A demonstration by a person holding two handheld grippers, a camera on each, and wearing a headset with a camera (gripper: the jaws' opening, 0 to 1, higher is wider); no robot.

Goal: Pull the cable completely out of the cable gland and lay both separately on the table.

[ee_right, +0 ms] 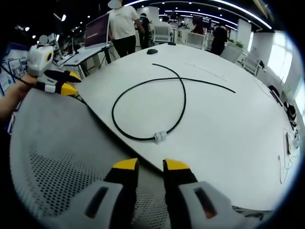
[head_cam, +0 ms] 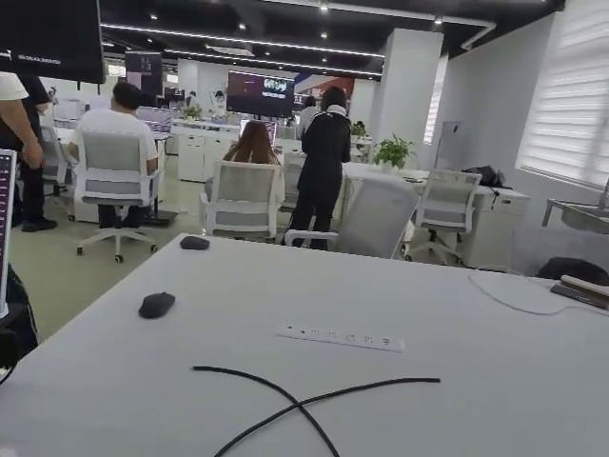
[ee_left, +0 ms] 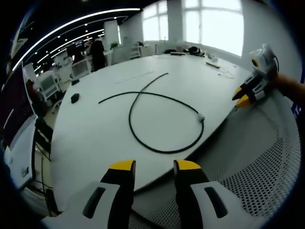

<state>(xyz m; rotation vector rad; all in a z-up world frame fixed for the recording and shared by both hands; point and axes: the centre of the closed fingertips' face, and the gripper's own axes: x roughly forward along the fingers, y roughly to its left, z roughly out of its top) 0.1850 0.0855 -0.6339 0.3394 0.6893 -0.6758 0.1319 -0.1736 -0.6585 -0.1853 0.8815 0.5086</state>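
Looping close beside the table (ee_right: 228,143) edge, the cable (ee_right: 182,79) carries its gland (ee_right: 160,137).

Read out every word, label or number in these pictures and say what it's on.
Nothing can be read.
Black overhead screen: a line of white text, too blurred.
Flat white socket strip on the grey-white table: marks too small.
Dark wall display: blurred.

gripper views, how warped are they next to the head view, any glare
Left gripper view: fisheye bows the table edge, windows blown out white. Right gripper view: same bowing, cable and cable gland sharp. Head view: lines straight, picture slightly soft.
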